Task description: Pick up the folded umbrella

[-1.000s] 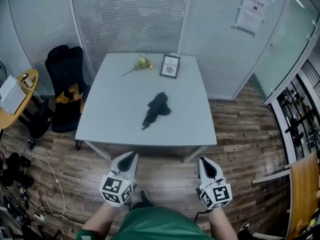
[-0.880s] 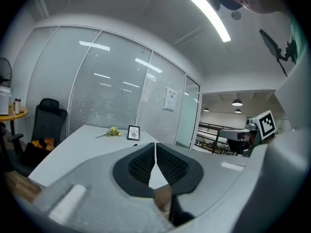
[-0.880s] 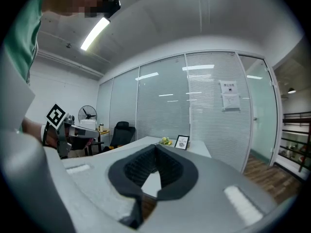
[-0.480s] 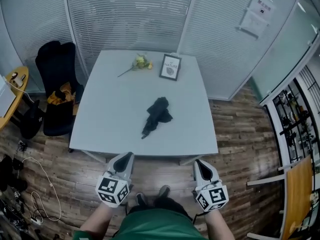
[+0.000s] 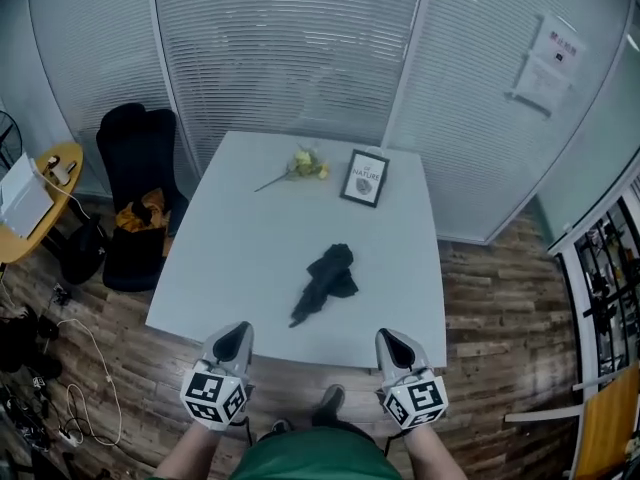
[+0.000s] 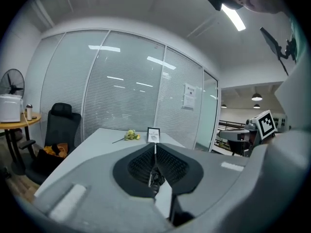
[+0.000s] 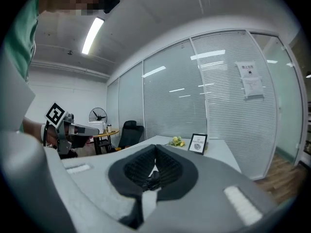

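**Both grippers closed and empty at table's near edge; umbrella untouched**

Head view: the folded umbrella [image 5: 323, 283], black and loosely bundled, lay on the white table [image 5: 240, 248] just below frame centre, on the half of the tabletop nearer the person. Nothing touched it.

The left gripper [image 5: 237, 329] sat at lower left and the right gripper [image 5: 392, 336] at lower right. Their tips overlapped the table's near edge in the frame, one to either side of the umbrella and well apart from it. Each gripper's own view showed its jaws together, with nothing held between them.

At the table's far end, above centre, stood a small framed picture [image 5: 365, 178], with a yellow flower [image 5: 306, 164] lying just to its left. A black office chair [image 5: 135, 193] stood at the left of the table. Wood floor [image 5: 500, 338] showed along the bottom and right.
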`<state>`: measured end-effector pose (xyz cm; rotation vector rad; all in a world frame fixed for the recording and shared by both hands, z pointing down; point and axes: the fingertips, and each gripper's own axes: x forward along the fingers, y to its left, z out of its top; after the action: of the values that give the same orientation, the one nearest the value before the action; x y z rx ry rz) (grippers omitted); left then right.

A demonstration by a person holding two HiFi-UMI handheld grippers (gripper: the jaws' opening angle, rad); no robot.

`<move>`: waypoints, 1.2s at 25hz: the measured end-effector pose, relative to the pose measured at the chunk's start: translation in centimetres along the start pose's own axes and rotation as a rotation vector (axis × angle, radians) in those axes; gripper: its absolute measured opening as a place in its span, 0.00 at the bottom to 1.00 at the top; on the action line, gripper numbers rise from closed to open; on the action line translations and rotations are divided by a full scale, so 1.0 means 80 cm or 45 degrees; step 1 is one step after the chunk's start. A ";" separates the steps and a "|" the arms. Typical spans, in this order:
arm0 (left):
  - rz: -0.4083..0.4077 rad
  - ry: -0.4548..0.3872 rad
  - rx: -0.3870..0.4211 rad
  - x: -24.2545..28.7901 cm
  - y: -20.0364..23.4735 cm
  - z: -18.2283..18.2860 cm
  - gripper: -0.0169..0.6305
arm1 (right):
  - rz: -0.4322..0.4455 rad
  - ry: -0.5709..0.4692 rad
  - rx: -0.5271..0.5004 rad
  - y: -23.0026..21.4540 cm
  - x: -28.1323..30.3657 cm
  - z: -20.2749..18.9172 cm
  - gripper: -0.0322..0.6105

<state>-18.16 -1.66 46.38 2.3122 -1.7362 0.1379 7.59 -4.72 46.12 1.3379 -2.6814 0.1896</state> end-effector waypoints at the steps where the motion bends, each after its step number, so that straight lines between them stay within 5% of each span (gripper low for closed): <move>1: 0.011 -0.003 0.005 0.012 -0.001 0.005 0.05 | 0.015 -0.002 -0.001 -0.010 0.010 0.003 0.05; 17: 0.064 0.121 0.058 0.181 -0.031 0.004 0.05 | 0.081 0.029 0.072 -0.164 0.106 0.006 0.05; 30: -0.184 0.265 0.074 0.304 -0.025 -0.024 0.05 | -0.136 0.078 0.114 -0.205 0.112 -0.006 0.05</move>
<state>-9.12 -23.30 53.34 2.3592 -1.4789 0.3917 15.44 -21.48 49.01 1.4715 -2.5712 0.3367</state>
